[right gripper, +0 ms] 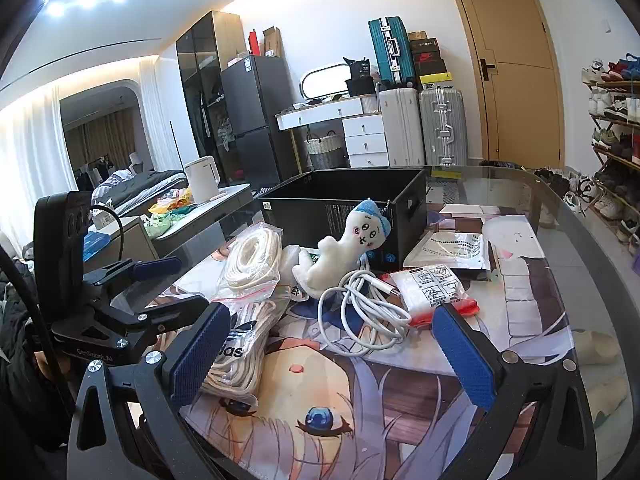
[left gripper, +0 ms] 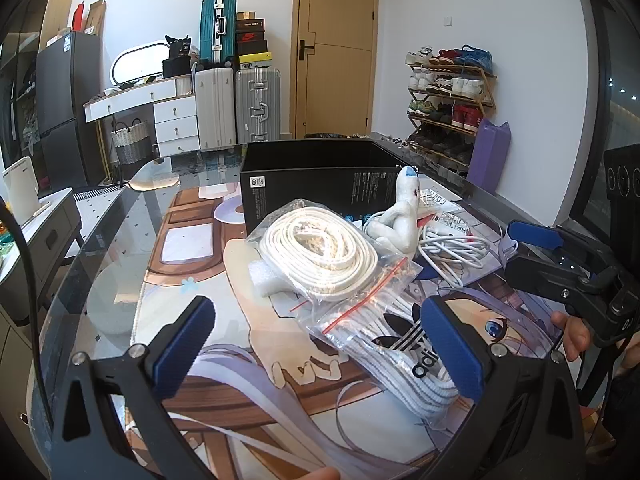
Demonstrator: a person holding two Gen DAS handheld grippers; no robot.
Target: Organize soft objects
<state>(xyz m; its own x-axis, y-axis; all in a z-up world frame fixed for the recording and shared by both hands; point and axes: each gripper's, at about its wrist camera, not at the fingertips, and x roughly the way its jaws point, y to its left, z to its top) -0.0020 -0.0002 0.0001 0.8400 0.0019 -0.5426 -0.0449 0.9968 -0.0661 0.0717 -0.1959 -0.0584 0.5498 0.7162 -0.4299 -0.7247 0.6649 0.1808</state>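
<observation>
A black open box (left gripper: 320, 178) (right gripper: 400, 216) stands at the back of the printed mat. In front of it lie a bagged coil of white rope (left gripper: 320, 256) (right gripper: 252, 260), a bag of white laces with a black logo (left gripper: 400, 352) (right gripper: 236, 352), a white plush toy with a blue cap (left gripper: 400, 216) (right gripper: 348, 248), a white cable (left gripper: 452, 252) (right gripper: 360, 304) and a red-and-white packet (right gripper: 432, 292). My left gripper (left gripper: 318, 350) (right gripper: 168, 286) is open just short of the lace bag. My right gripper (right gripper: 332, 354) (left gripper: 520, 252) is open, just short of the cable, holding nothing.
A grey foil pouch (right gripper: 452, 250) lies right of the box. A white foam block (left gripper: 266, 278) sits by the rope bag. The glass table (left gripper: 112, 264) has a curved edge on the left. A side table with a white kettle (right gripper: 202, 184) stands beyond, suitcases and a shoe rack behind.
</observation>
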